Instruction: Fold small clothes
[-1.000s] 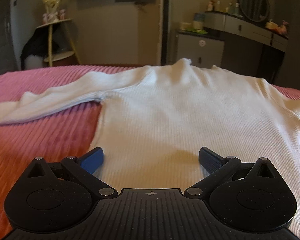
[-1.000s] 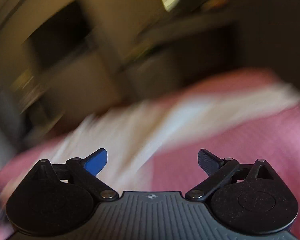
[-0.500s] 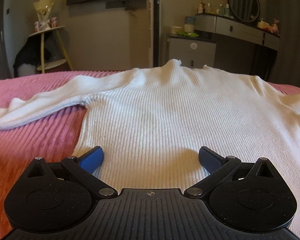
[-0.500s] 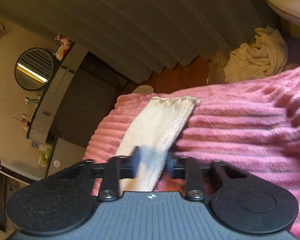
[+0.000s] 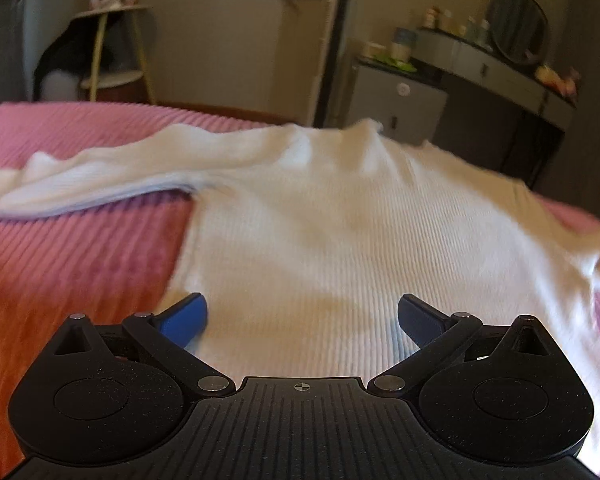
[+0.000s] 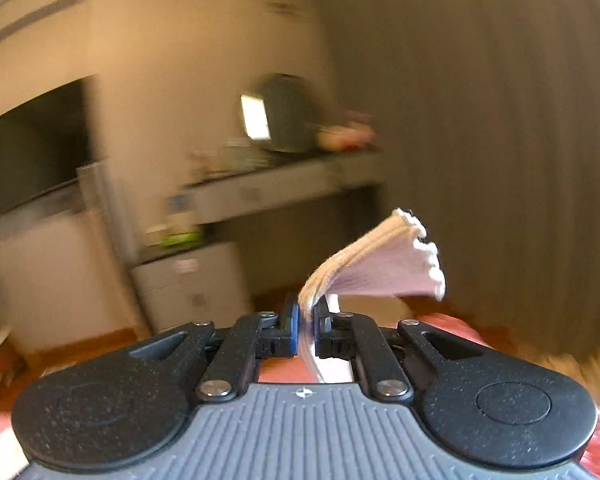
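Note:
A white ribbed sweater [image 5: 340, 220] lies flat on the pink bedspread [image 5: 60, 248], collar far, one sleeve stretched out to the left. My left gripper [image 5: 300, 316] is open and empty, low over the sweater's near hem, its blue fingertip [image 5: 188, 314] by the left side edge. My right gripper [image 6: 305, 320] is shut on the sweater's other sleeve; the cuff [image 6: 396, 260] fans out above the jaws, lifted off the bed. The rest of the sweater is hidden in the right wrist view.
Beyond the bed stand a small white cabinet [image 5: 400, 100], a dark vanity with a round mirror [image 5: 516, 36] and a round side table [image 5: 112, 40] at the left. The right wrist view is blurred by motion and shows the same furniture.
My right gripper closed on the sleeve cuff and lifted it off the bed, swinging up towards the room. My left gripper stayed open over the hem and shifted slightly.

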Available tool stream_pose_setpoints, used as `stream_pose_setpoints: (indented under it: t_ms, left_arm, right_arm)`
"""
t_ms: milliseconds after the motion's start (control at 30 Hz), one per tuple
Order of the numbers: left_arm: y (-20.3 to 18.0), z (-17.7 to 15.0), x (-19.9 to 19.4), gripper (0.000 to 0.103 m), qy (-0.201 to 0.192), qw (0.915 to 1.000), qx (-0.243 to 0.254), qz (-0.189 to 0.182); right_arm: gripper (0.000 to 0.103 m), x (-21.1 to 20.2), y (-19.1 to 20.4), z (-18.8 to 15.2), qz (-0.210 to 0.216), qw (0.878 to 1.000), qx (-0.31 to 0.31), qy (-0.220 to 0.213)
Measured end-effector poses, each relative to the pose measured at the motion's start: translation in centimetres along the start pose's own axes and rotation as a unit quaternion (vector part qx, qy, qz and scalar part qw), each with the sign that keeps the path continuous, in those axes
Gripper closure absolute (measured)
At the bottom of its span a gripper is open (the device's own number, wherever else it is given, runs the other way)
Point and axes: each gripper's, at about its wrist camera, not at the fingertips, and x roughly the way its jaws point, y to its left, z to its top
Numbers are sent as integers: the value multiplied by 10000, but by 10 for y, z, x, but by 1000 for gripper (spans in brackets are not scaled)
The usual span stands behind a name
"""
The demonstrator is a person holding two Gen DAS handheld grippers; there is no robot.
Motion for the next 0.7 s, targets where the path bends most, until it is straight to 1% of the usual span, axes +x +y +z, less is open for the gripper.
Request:
stream_pose_setpoints:
  t_ms: [67, 100, 133, 200, 300, 400, 433, 467, 533, 567, 600, 667, 700]
  left_arm:
    - [8, 7, -10, 0, -130, 9998, -156, -75]
    - [12, 10, -14, 0, -186, 9996, -192, -75]
    - [16, 13, -17, 0, -238, 9994, -225, -64]
    - [24, 17, -22, 0, -313, 9990, -301, -63]
    - [36, 22, -25, 0, -352, 9980, -514, -76]
    - [49, 26, -26, 0, -325, 9965, -754, -178]
    - [53, 26, -25, 0, -324, 9959, -808, -224]
    - [55, 26, -24, 0, -318, 9955, -852, -269]
    - [57, 26, -23, 0, -292, 9952, -878, -327]
    - [57, 26, -21, 0, -282, 9951, -871, -370]
    - [56, 26, -20, 0, -269, 9951, -861, -404]
    - [53, 23, -17, 0, -215, 9951, -823, -499]
    - [52, 21, -16, 0, -179, 9951, -798, -554]
  right_arm:
    - [96, -16, 53, -12, 558, 9979, -320, 50]
    - [96, -23, 74, -21, 761, 9961, -433, 87]
    - [96, -32, 97, -34, 969, 9940, -488, 141]
    - [96, -45, 133, -63, 1298, 9895, -499, 387]
    - [96, -59, 173, -103, 1449, 9841, -756, 701]
    - [95, -61, 194, -137, 1600, 9767, -838, 1157]
    - [94, -62, 198, -144, 1664, 9723, -909, 1364]
    - [88, -68, 205, -145, 1679, 9705, -886, 1488]
    - [74, -74, 194, -144, 1681, 9725, -517, 1527]
    - [60, -77, 181, -139, 1635, 9747, -228, 1509]
    - [52, -81, 164, -137, 1499, 9780, 121, 1442]
    - [51, -77, 128, -134, 1045, 9821, 750, 1373]
    - [51, -73, 106, -133, 721, 9817, 1123, 1355]
